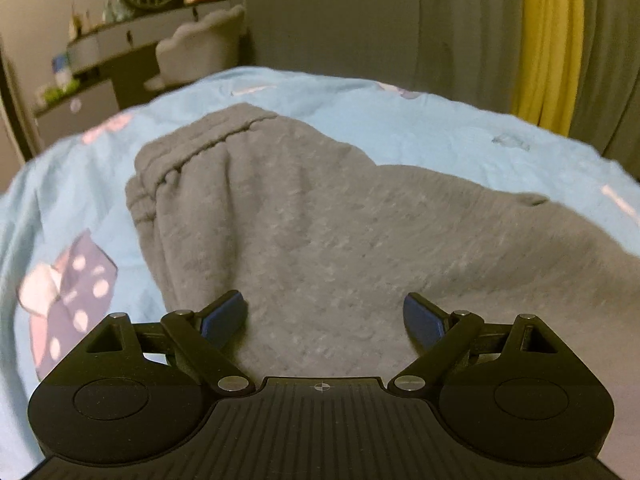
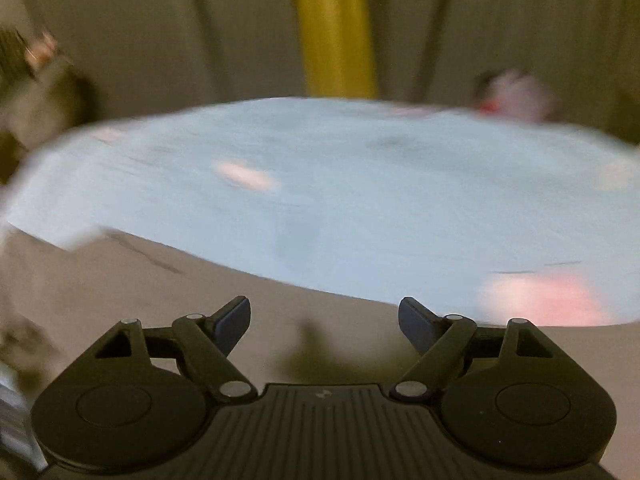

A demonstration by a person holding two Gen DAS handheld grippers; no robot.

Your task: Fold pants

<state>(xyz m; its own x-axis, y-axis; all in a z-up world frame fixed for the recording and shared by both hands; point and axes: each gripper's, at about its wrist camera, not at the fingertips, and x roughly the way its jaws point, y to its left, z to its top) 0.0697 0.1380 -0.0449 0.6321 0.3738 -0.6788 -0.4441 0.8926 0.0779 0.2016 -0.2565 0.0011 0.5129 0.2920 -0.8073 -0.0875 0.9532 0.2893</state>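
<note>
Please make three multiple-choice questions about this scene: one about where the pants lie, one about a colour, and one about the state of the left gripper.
1. Where do the pants lie?
A. on a wooden floor
B. on the light blue bed cover
C. on the grey chair

2. What colour are the pants?
A. grey
B. black
C. red

3. In what state is the left gripper?
A. shut on the waistband
B. shut on nothing
C. open

Answers:
1 B, the blue cover shows around the fabric on its left, far and right sides.
2 A, the whole garment is plain grey.
3 C, its two blue fingers stand wide apart over the fabric.
</note>
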